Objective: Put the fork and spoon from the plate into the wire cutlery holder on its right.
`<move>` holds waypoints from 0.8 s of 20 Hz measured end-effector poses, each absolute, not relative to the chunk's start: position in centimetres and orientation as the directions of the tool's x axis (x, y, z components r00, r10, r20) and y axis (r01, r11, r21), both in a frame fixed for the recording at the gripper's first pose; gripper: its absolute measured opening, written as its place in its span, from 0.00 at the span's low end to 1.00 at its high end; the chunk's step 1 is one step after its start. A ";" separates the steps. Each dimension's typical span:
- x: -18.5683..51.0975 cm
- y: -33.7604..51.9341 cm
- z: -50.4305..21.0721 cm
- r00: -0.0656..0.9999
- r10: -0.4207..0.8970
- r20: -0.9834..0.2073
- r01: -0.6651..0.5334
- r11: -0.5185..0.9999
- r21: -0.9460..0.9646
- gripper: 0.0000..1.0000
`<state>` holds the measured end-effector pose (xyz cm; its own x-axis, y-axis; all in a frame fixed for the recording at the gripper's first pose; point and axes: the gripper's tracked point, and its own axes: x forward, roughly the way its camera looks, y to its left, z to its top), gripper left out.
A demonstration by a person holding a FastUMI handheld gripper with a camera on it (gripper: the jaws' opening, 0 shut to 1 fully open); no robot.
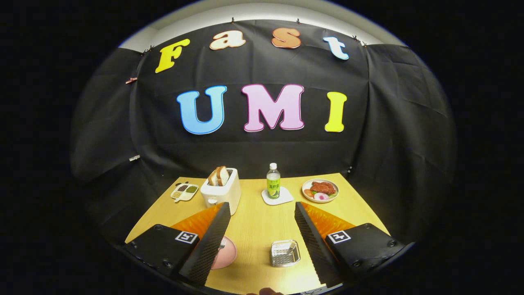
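Observation:
My gripper (262,213) is open, held high above the wooden table with its fingers spread wide. Between the fingers, close to the left one, lies a pink plate (227,252), partly hidden by that finger. A fork (221,245) pokes out on the plate beside the finger's edge; the spoon is hidden. To the plate's right, nearer the right finger, stands the wire cutlery holder (285,253), a small square mesh basket with something thin leaning inside it.
Beyond the fingers stand a white toaster (221,190) with bread slices, a green-labelled bottle (273,181) on a white coaster, a plate of food (320,190) at the back right, and a small divided dish (184,191) at the back left.

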<state>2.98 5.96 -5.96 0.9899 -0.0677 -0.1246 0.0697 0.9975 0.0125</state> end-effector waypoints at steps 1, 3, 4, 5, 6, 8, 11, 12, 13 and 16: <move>3.5 6.8 -7.0 0.986 -0.053 -0.159 0.056 0.998 0.014 0.99; 4.4 9.0 -9.7 0.970 -0.010 -0.243 0.016 1.000 0.023 1.00; 4.8 10.1 -11.3 0.957 0.015 -0.288 -0.007 1.000 0.028 1.00; 5.3 11.2 -12.7 0.944 0.038 -0.328 -0.029 0.999 0.032 1.00; 5.5 12.1 -14.0 0.928 0.054 -0.368 -0.046 0.998 0.032 1.00; 6.1 13.9 -17.2 0.889 0.088 -0.450 -0.080 0.996 0.036 1.00; 7.0 16.0 -22.0 0.812 0.120 -0.571 -0.119 0.992 0.039 1.00; 7.1 16.6 -23.5 0.787 0.122 -0.604 -0.129 0.991 0.032 1.00; 7.4 17.2 -24.9 0.761 0.122 -0.637 -0.137 0.990 0.025 1.00; 8.1 18.3 -29.2 0.687 0.110 -0.718 -0.144 0.990 0.014 1.00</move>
<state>8.13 18.35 -29.25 0.6870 0.1099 -0.7183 -0.1438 0.9895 0.0139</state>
